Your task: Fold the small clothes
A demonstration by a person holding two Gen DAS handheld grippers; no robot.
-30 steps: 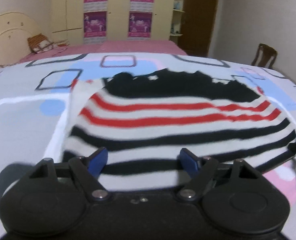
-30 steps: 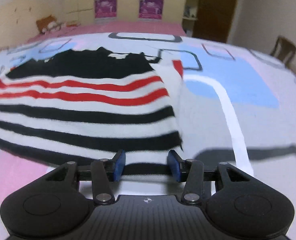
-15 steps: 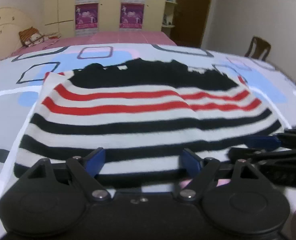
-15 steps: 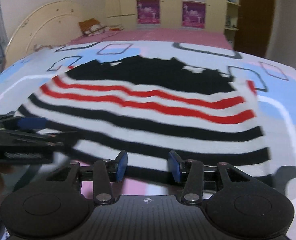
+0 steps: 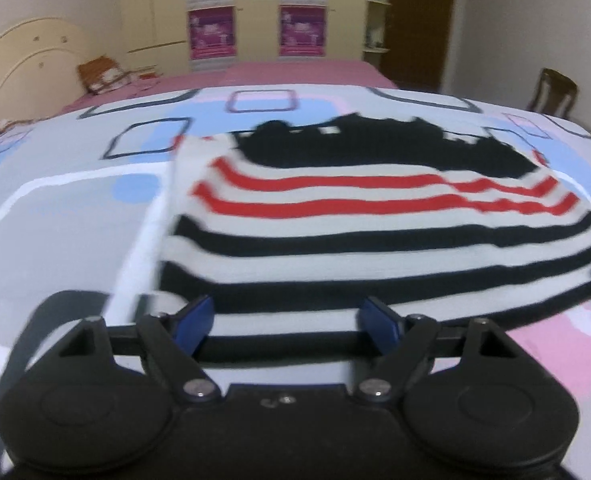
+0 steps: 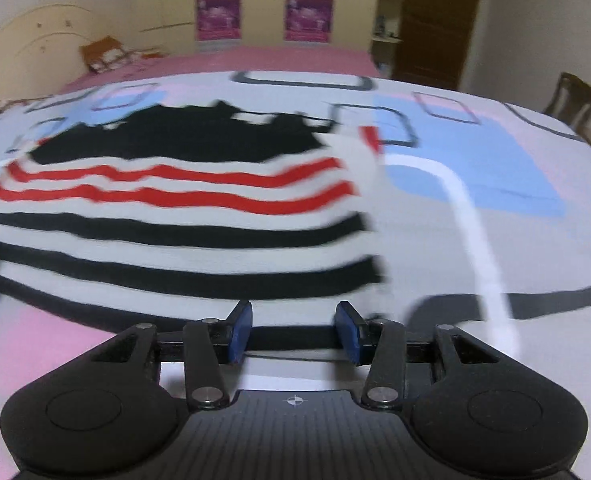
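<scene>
A small striped top (image 5: 375, 224) lies flat on the patterned bedsheet (image 5: 67, 216). It has white, black and red stripes and a black upper part. My left gripper (image 5: 289, 314) is open, its blue pads (image 5: 195, 318) over the near hem towards the left corner. The top also shows in the right wrist view (image 6: 183, 216). My right gripper (image 6: 293, 330) is open at the near hem by the top's right corner. Neither gripper holds cloth.
The sheet (image 6: 475, 184) has blue, pink and grey shapes. A pink bed (image 5: 255, 72) and wardrobe with posters (image 5: 255, 12) stand behind. A wooden chair (image 5: 555, 90) is at the far right. A cream headboard (image 5: 19, 68) is at the left.
Both grippers have swung apart again: the left view shifted back towards the top's left edge, the right view towards its right edge. The other gripper has left each view.
</scene>
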